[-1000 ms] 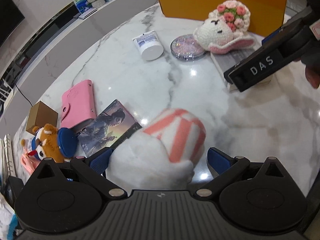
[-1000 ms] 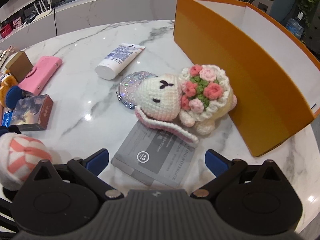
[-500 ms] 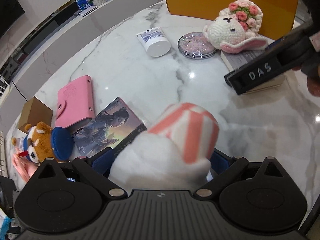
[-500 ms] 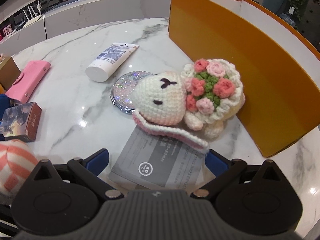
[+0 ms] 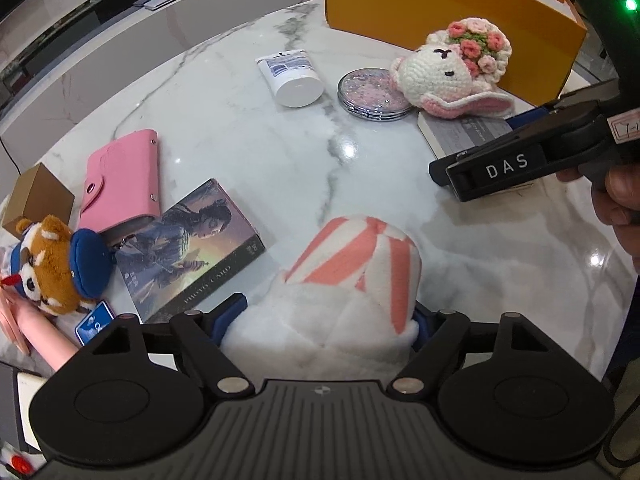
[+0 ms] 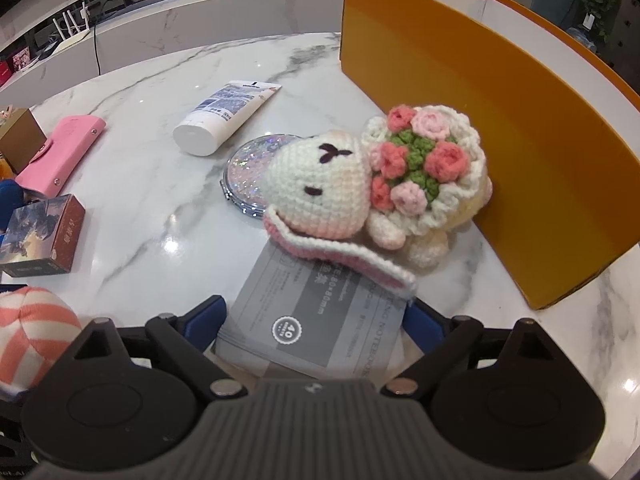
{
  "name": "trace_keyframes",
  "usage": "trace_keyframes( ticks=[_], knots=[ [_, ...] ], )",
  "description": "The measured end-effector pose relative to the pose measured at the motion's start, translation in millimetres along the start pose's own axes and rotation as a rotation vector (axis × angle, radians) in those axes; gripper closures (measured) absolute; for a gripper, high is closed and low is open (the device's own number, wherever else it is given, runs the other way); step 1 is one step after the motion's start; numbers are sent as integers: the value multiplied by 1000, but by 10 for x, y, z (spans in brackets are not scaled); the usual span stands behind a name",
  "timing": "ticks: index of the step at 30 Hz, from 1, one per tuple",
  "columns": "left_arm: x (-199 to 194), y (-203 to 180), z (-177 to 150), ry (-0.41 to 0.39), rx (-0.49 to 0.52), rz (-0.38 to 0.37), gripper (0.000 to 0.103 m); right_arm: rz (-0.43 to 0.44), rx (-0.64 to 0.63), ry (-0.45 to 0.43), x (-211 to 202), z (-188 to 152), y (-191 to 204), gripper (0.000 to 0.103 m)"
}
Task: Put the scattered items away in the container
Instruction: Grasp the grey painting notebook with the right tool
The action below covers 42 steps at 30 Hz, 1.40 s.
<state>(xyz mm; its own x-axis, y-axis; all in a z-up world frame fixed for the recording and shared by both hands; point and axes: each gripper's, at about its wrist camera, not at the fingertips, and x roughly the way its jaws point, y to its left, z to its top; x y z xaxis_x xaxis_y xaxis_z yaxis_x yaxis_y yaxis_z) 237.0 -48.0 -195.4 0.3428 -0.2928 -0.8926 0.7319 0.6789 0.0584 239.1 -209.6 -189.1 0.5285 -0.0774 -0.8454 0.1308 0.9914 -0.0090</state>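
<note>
Between the blue pads of my left gripper (image 5: 326, 312) sits a white plush with pink stripes (image 5: 360, 264). The jaws are closing and the pads sink into its fur. My right gripper (image 6: 314, 316) straddles a grey notebook (image 6: 320, 320) lying flat on the marble. Its jaws are closing too, with the pads at the notebook's edges but no clear pressure. A crochet bunny with a flower bouquet (image 6: 320, 192) rests one ear on that notebook. The orange container (image 6: 500, 120) stands open behind the bunny.
A sparkly compact mirror (image 6: 248, 168) and a white tube (image 6: 224, 116) lie beyond the bunny. At the left are a pink wallet (image 5: 120, 176), a photo card box (image 5: 188, 248), a red panda plush (image 5: 48, 264) and a brown box (image 5: 36, 196). A counter curves behind the table.
Both pairs of jaws have narrowed. The left view has tilted, with the striped plush now filling the gap. The right gripper has edged forward over the notebook.
</note>
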Motion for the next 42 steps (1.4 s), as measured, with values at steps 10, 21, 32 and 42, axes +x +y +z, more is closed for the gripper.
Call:
trace_keyframes(
  ticks=[10, 21, 32, 42],
  knots=[
    [-91, 78, -16, -12, -73, -27, 16, 24, -3, 23, -75, -74, -40, 12],
    [-311, 24, -35, -42, -138, -31, 17, 38, 2, 10, -354, -154, -143, 12],
    [-733, -224, -141, -78, -190, -21, 17, 63, -6, -38, -843, -230, -287, 12],
    [-1160, -421, 111, -145, -212, -113, 17, 83, 10, -112, -1367, -251, -528, 12]
  ],
)
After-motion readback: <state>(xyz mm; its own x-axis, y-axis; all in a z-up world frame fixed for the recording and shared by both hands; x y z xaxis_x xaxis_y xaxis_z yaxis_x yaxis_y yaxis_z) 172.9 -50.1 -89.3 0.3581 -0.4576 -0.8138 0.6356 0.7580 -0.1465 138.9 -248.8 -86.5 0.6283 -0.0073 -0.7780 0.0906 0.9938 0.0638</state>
